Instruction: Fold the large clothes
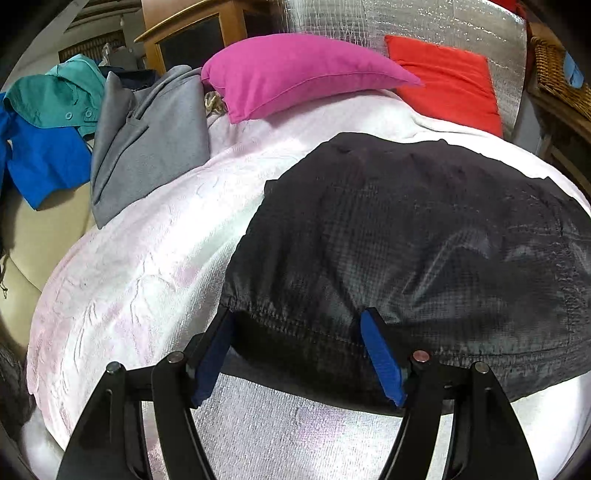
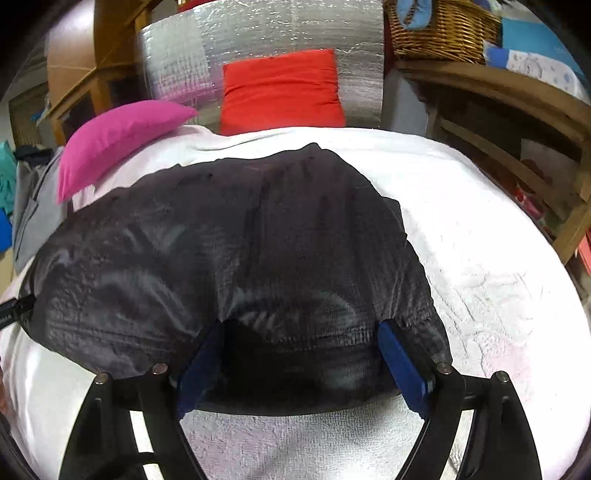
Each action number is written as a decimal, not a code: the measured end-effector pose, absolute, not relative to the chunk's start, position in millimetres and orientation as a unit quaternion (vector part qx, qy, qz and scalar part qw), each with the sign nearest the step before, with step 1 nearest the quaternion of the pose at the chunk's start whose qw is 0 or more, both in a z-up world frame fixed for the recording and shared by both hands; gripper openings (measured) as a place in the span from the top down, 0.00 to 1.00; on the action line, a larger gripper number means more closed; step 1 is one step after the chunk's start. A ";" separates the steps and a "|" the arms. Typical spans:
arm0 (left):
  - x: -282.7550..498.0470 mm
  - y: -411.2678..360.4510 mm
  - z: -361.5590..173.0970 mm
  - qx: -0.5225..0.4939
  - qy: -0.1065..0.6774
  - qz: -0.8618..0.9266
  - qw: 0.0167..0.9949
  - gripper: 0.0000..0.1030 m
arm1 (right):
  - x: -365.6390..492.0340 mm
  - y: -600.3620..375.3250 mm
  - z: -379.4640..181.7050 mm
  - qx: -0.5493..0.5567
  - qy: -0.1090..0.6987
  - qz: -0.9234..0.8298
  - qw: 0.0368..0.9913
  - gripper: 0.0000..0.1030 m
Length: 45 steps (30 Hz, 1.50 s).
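Left gripper (image 1: 297, 321): jaws spread wide, blue pads (image 1: 380, 360) straddling the gathered near hem of the black garment (image 1: 424, 236), fabric between them but not pinched; whether the pads brush the cloth, cannot tell. Right gripper (image 2: 301, 332): likewise spread wide, blue fingertips (image 2: 400, 363) at either side of a raised fold in the same hem, nothing clamped. Black garment spread flat on the white towel (image 1: 147, 258) over the bed, near edge overhanging toward the silver quilted mat (image 1: 277, 424). Beyond it, at the far end: pink cushion (image 1: 295, 70) and red cushion (image 1: 447, 81) against a silver foil panel (image 2: 258, 48). To the left: grey shirt (image 1: 155, 144), teal shirt (image 1: 55, 96), blue garment (image 1: 44, 158) heaped together, well apart from the black one. To the right: wicker basket (image 2: 443, 33) on a wooden shelf (image 2: 498, 96). Nothing lying on the black garment.
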State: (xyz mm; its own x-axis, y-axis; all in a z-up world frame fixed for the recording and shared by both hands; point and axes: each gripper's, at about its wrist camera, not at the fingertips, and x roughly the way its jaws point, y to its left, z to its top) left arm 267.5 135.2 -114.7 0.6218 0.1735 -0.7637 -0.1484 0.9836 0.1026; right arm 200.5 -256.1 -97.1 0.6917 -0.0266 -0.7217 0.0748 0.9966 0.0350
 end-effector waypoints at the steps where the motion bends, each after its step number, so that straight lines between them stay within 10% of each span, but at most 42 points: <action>1: 267.3 134.6 -115.5 0.017 0.426 0.089 0.900 0.30 | 201.1 -257.6 -97.8 0.036 0.393 -0.024 0.919 0.14; 20: 270.6 154.0 -88.0 0.000 0.425 0.040 0.904 0.26 | 211.8 -285.3 -71.6 0.095 0.401 0.056 0.909 0.09; 24: 289.7 188.9 -64.1 -0.058 0.407 0.019 0.912 0.13 | 216.5 -331.2 -50.8 0.167 0.372 0.051 0.912 0.02; 45: 389.5 257.7 -114.9 -0.290 0.493 -0.131 0.810 0.13 | 319.4 -382.4 -118.9 0.329 0.460 0.145 0.812 0.01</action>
